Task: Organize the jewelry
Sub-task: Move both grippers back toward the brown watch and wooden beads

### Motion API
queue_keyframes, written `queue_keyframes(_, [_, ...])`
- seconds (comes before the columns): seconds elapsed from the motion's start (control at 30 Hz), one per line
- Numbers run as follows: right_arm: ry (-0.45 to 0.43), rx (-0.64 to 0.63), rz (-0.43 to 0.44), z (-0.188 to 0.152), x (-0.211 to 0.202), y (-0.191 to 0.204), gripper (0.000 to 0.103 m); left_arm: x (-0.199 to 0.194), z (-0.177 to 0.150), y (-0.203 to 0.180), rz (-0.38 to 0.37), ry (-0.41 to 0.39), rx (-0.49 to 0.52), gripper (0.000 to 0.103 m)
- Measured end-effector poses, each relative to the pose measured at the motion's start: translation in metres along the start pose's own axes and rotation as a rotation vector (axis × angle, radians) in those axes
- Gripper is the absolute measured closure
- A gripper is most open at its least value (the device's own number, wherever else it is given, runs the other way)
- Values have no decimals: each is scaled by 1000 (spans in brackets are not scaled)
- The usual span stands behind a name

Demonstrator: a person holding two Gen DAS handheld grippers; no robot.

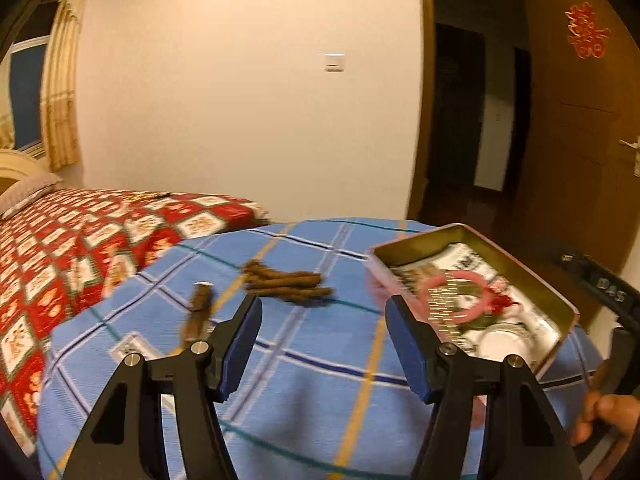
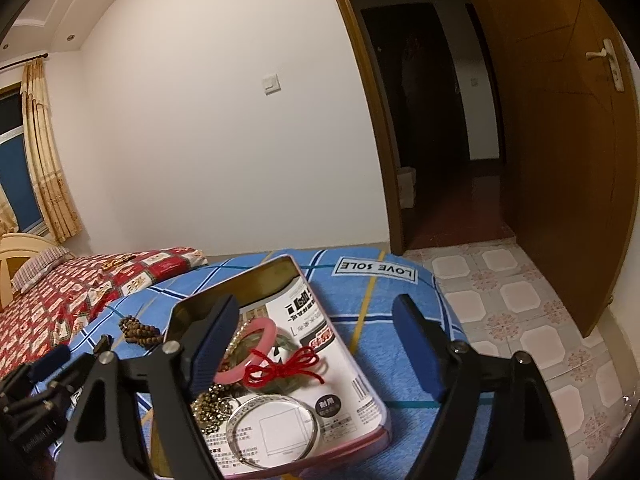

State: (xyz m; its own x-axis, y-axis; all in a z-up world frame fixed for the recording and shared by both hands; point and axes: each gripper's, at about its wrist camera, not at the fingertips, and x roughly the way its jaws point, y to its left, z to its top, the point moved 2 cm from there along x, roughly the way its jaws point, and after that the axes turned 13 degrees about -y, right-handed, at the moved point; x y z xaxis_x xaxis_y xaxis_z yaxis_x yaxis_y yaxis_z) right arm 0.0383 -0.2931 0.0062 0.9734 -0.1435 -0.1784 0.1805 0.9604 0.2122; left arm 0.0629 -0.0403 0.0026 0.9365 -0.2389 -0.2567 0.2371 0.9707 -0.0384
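Right wrist | right tool (image 2: 316, 344) gaping, nothing gripped; tin (image 2: 362, 396) with pink bangle (image 2: 256, 326) between its fingers

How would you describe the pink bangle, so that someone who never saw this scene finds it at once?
On the blue checked cloth stands an open metal tin lined with printed paper. The pink bangle lies near the middle of it, partly behind a red cord bow. It is the only pink ring: the silver bangle is thin metal, and the gold-coloured beads form a loose string.

Glossy metal tin (image 2: 188, 312) lined with printed paper (image 2: 320, 344); matt woven checked cloth (image 1: 320, 380); smooth pink bangle (image 2: 256, 326); shiny silver bangle (image 2: 276, 432).
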Motion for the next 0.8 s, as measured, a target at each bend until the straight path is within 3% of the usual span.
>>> queue_keyframes(0.1, [-18, -21, -3, 0, -5, 5, 21, -1, -1, 24, 54, -7, -23, 39])
queue_keyframes(0.33, [-19, -65, 18, -8, -18, 30, 21, -4, -6, 52, 101, -7, -58, 39])
queue_keyframes(0.53, [-4, -53, 97, -15, -30, 64, 21, -6, -9, 70, 125, 2, -46, 39])
queue_keyframes(0.8, [61, -94, 204, -30, -22, 119, 20, -3, -13, 119, 173, 34, -171, 39])
